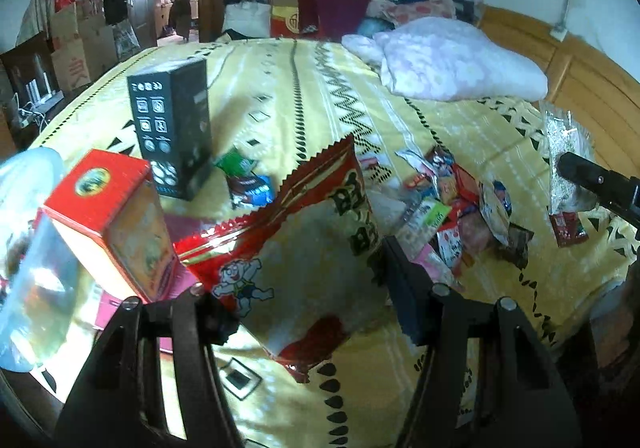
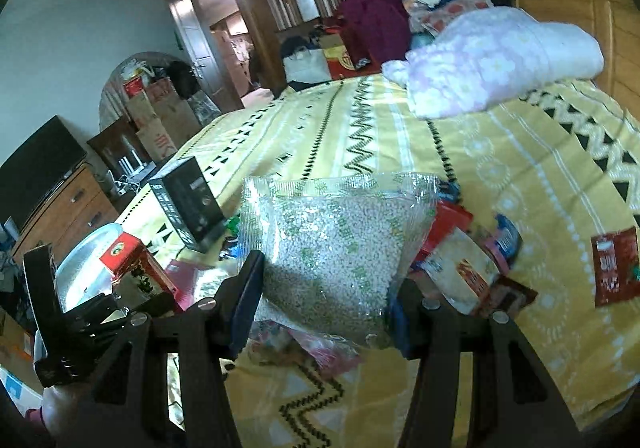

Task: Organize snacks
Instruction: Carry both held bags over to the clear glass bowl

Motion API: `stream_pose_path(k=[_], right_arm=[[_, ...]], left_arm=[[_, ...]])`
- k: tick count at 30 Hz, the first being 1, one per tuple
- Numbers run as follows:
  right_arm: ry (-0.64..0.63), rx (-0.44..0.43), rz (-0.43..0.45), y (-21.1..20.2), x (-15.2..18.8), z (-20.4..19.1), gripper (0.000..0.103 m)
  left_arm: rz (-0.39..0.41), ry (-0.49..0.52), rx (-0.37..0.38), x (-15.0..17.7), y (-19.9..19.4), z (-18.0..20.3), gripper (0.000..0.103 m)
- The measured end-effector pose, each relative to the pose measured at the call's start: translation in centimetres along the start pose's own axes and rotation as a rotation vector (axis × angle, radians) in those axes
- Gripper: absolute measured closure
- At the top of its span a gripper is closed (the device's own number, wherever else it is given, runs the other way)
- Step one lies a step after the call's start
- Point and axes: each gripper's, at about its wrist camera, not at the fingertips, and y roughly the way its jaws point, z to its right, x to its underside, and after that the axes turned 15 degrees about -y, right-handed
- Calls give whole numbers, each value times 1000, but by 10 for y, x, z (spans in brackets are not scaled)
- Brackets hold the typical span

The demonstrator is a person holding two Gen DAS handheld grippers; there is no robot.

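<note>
Left wrist view is showing the red-and-clear snack bag (image 1: 292, 248) sitting between the fingers of the left hand-held gripper (image 1: 304, 300), which is pinching it by its lower part so the crimped red top is standing up over the yellow bedspread (image 1: 280, 79). Right wrist view is showing a clear bag of pale grains (image 2: 336, 248) with green print, and the right hand-held gripper (image 2: 324, 312) is pinching it from both sides, the bag rising upright above the bed.

Doing this step well, as I judge it, is meaning keeping both pinches firm and low on the bags, carrying them level so the loose contents are not sliding to one end, and steering clear of the upright boxes when setting them down with like items.

Both bags are looking soft and slack: the grain bag is bulging at its middle, and the red one is showing white contents through a clear window beside a cartoon figure.

Around them, a pile of small wrappers (image 1: 452, 215) is lying to the right of the red bag, a dark tall box (image 1: 172, 131) and a red box (image 1: 116, 224) are standing to the left, and a pale quilt (image 1: 452, 59) is resting farther up the bed.
</note>
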Motion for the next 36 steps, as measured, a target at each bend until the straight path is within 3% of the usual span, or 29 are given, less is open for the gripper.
stream_pose_path(k=[16, 24, 28, 31, 36], right_arm=[[-6, -42, -21, 10, -1, -18, 44], [-48, -91, 29, 8, -34, -43, 44], [-89, -168, 66, 17, -66, -77, 44], [-118, -256, 87, 29, -92, -114, 44], [-191, -427, 89, 59, -126, -199, 44]], left_arm=[[19, -14, -13, -9, -5, -6, 41], [108, -35, -29, -43, -38, -25, 41], [187, -80, -104, -76, -63, -66, 41], [253, -122, -204, -95, -84, -107, 41], [317, -229, -344, -107, -120, -186, 41]])
